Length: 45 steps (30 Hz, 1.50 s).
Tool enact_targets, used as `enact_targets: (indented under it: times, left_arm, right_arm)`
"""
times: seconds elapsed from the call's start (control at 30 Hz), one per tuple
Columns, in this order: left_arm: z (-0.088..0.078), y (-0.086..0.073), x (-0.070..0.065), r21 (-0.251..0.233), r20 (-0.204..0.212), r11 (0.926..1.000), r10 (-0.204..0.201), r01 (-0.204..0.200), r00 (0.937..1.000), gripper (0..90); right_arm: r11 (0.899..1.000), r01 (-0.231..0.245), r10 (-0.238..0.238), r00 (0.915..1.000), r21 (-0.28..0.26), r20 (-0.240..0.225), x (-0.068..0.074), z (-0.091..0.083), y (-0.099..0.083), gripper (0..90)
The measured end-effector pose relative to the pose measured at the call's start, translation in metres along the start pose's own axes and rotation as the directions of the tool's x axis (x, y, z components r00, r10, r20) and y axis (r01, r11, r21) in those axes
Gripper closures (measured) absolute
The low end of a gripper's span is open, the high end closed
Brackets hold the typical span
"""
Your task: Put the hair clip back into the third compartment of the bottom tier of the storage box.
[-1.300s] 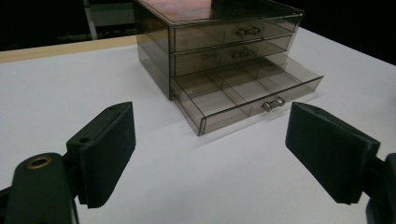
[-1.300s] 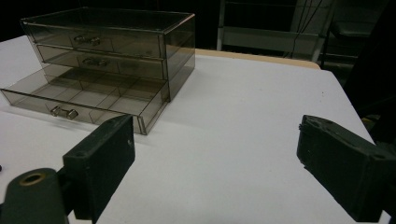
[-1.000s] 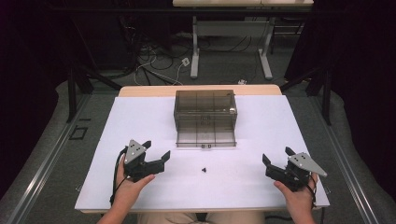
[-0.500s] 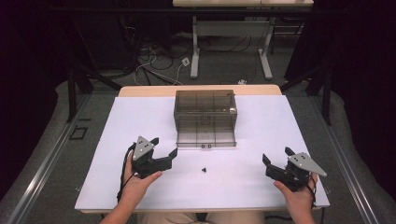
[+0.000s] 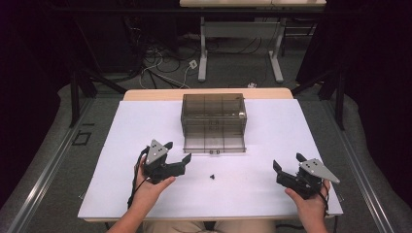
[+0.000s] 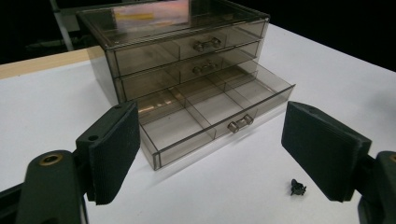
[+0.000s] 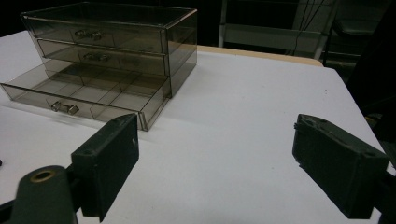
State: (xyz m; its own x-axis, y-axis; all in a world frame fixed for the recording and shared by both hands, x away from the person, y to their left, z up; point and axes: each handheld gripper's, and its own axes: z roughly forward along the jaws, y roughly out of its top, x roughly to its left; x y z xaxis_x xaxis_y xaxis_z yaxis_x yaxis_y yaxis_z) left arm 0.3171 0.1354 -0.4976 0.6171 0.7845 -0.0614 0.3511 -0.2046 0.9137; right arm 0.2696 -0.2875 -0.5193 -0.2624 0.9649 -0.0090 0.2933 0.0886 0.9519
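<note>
Drawer unit: a smoky see-through plastic drawer unit [image 5: 214,116] stands on the white bench [image 5: 121,145], toward its far edge and near the middle; three drawers stacked, each with a small two-knob handle
Bottom drawer: the bottom drawer [image 6: 210,109] is pulled out toward the person, divided into compartments by clear walls; they look empty; the two drawers above it are pushed in
Small part: a small black part [image 5: 212,176] lies on the bench in front of the drawer unit, apart from the open drawer's front; in the left gripper view it sits low, just beside the right-hand jaw; too small to tell what it is
Left hand-held gripper: the left hand-held gripper [image 5: 178,152] is in front of the drawer unit and to its left, jaws spread wide with nothing between them, pointed at the open drawer
Right hand-held gripper: the right hand-held gripper [image 5: 286,166] is in front of the drawer unit and well to its right, jaws wide apart and empty
Around: desk legs and loose cables on the floor beyond the drawer unit; the room's sides are dark
Cut off: the person's forearms run off the near edge, and each gripper view crops the jaw bases
</note>
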Motion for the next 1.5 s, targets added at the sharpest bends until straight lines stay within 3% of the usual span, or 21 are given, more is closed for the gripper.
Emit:
enact_targets:
  times: [0.47, 1.0, 1.07, 1.5]
  left_arm:
    - [0.015, 0.006, -0.01, 0.043, 0.049, 0.9985, 0.031, -0.033, 0.9983, 21.0]
    - [0.034, 0.01, -0.027, 0.084, 0.096, 0.9953, 0.038, -0.046, 0.9946, 25.5]
    - [0.037, 0.01, -0.029, 0.089, 0.101, 0.9947, 0.042, -0.051, 0.994, 26.8]
    - [0.047, 0.009, -0.036, 0.13, 0.13, 0.9907, 0.024, -0.041, 0.9913, 33.4]
  right_arm:
    - [1.0, -0.001, 0.001, 1.0, 0.009, -0.005, 0.0, 0.001, -0.001, 14.2]
    - [1.0, -0.005, 0.005, 1.0, 0.004, -0.008, 0.0, 0.003, -0.002, 14.2]
    - [1.0, -0.008, 0.008, 0.9999, 0.026, -0.008, 0.0, 0.001, -0.002, 14.2]
    - [1.0, -0.014, 0.014, 0.9998, 0.02, -0.013, 0.0, 0.002, -0.002, 14.2]
